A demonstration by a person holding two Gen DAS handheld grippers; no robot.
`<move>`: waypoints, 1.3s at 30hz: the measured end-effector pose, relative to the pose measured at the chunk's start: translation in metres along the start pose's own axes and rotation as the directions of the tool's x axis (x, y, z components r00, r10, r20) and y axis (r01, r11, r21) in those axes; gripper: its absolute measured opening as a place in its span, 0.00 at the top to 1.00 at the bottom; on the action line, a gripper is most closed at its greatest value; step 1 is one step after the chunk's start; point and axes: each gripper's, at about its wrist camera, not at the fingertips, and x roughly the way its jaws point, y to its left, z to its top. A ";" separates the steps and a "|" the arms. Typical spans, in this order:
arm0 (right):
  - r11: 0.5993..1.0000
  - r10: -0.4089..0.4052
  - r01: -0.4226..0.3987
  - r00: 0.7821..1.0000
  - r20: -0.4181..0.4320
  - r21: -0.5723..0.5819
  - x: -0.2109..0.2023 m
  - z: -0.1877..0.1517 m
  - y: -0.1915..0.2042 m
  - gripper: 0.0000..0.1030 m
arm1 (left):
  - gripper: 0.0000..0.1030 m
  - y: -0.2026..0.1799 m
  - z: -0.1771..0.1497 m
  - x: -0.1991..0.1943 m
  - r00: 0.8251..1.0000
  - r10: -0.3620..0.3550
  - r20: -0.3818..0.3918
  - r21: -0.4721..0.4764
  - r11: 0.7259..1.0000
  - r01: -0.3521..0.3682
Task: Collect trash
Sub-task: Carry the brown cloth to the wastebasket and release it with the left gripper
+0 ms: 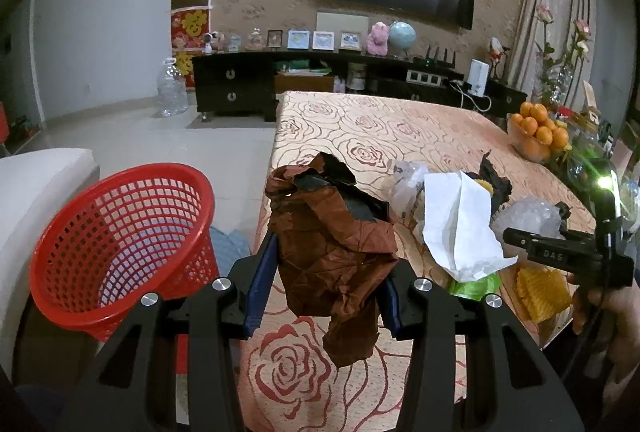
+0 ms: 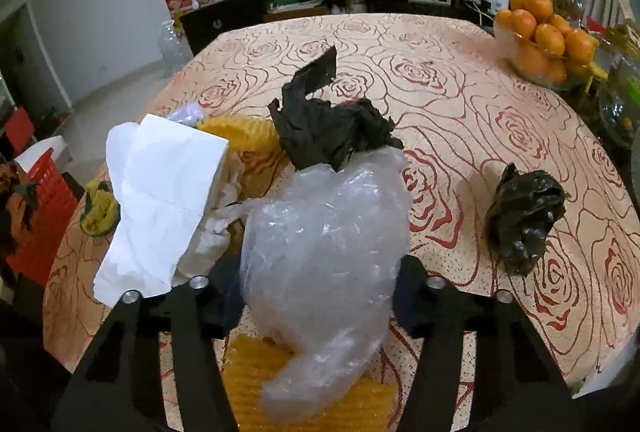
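In the left wrist view my left gripper (image 1: pixel 328 260) is shut on a crumpled brown paper wrapper (image 1: pixel 332 232), held up over the table's near-left edge. A red mesh basket (image 1: pixel 120 244) stands on the floor just left of it, empty as far as I can see. In the right wrist view my right gripper (image 2: pixel 320 272) has a crumpled clear plastic bag (image 2: pixel 324 252) filling the gap between its fingers, which the bag mostly hides. The bag lies low over the tablecloth (image 2: pixel 460 92) and a yellow foam net (image 2: pixel 248 384).
On the table lie a white paper sheet (image 2: pixel 160 200), black crumpled paper (image 2: pixel 332 132), a black plastic wad (image 2: pixel 520 216) and more yellow foam (image 2: pixel 240 132). A glass bowl of oranges (image 2: pixel 536 44) sits at the far right. A dark TV cabinet (image 1: pixel 236 88) stands behind.
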 end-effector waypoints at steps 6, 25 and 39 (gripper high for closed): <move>1.000 0.007 -0.009 0.997 0.079 0.018 -0.025 0.002 -0.002 0.50 | 0.58 0.006 0.003 -0.007 1.000 0.007 0.020 -0.018 1.000 -0.007; 0.997 0.078 -0.077 0.979 0.189 -0.014 -0.087 0.016 0.032 0.50 | 0.58 0.026 0.021 -0.035 0.995 0.056 0.084 -0.023 0.998 -0.054; 0.980 0.175 -0.153 0.968 0.182 -0.129 -0.092 0.046 0.102 0.50 | 0.58 0.114 0.043 -0.044 0.961 0.261 0.086 -0.060 0.965 -0.257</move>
